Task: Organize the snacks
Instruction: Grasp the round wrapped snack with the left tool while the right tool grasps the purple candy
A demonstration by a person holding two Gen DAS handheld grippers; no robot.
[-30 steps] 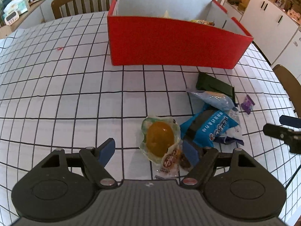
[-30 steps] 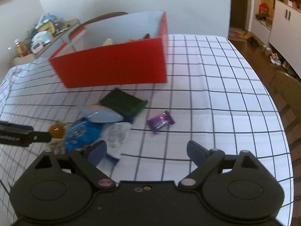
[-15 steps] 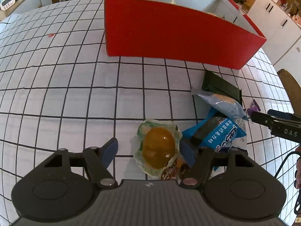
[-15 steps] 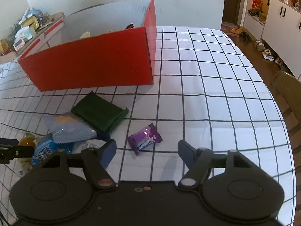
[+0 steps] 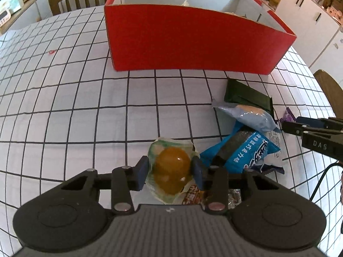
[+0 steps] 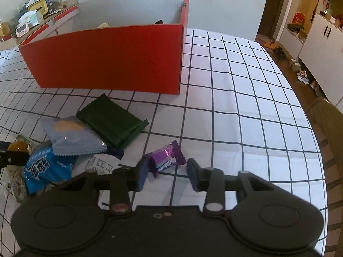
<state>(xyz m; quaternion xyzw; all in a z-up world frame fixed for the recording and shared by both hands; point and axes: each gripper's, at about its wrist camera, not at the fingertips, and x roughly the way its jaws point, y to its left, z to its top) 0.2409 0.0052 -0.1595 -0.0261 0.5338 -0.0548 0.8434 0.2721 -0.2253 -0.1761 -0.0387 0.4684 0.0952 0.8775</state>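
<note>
Both sets of jaws are being closed at once. In the left wrist view the left gripper (image 5: pixel 170 172) is brought in around the orange snack in its clear wrapper (image 5: pixel 171 170); the pads sit right at the wrapper's two sides, apparently touching it, and the snack lies flat on the checked tabletop (image 5: pixel 75 98). In the right wrist view the right gripper (image 6: pixel 167 172) is narrowed on the purple candy (image 6: pixel 166 160): the left pad is against the wrapper's end, while a gap is seen on the other side, so no firm pinch can be claimed yet.

The red box (image 6: pixel 107 60) stands further back, open at the top, with a few items just visible over its wall, so part of the sorting is judged done. Plenty is left outside it: a dark green packet (image 6: pixel 111 122) lies nearest the box, a pale blue packet (image 6: pixel 72 137) is overlapped onto it, a bright blue packet (image 6: pixel 47 168) is heaped beside those, and a crinkled wrapper (image 5: pixel 193 196) is tucked beside the orange snack. Nothing is lifted yet; two pickups are only being started, and the pile remains to be cleared.
</note>
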